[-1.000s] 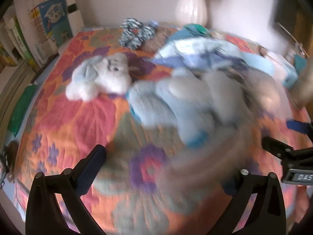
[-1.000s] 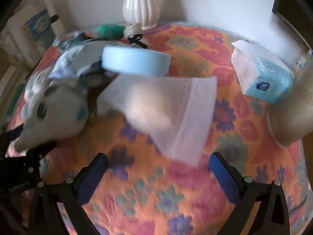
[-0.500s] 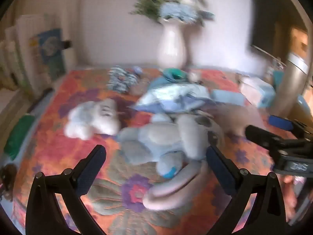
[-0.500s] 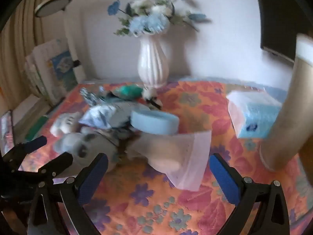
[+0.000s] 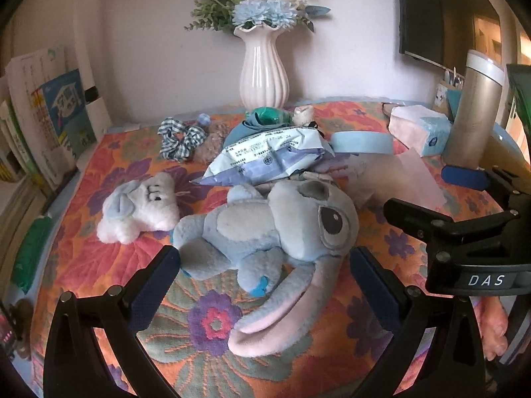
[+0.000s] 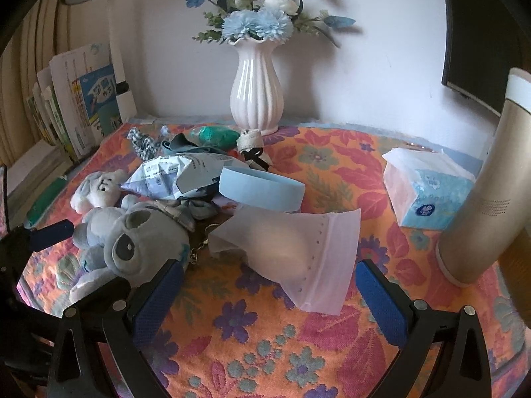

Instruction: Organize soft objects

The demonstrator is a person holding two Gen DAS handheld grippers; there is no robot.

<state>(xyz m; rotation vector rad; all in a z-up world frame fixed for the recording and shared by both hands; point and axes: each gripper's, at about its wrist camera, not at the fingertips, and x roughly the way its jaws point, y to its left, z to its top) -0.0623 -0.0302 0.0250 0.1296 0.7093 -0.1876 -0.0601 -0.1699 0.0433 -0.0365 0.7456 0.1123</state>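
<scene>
Two plush toys lie on the floral tablecloth (image 6: 265,358): a blue long-eared plush (image 5: 275,232) on its side at centre-left, and a small white plush (image 5: 139,212) just beside it, further left. Left gripper (image 5: 265,285) hovers over the blue plush, jaws wide apart, holding nothing. Right gripper (image 6: 268,295) likewise spread and empty, above a translucent plastic bag (image 6: 298,248). Behind the toys: crumpled wipes packet (image 5: 268,156), light blue round tin (image 6: 262,192), checked scrunchie (image 5: 177,136), white ribbed vase (image 6: 257,96). Tissue pack (image 6: 428,195) and a tall beige cylinder (image 6: 484,192) stand at right.
</scene>
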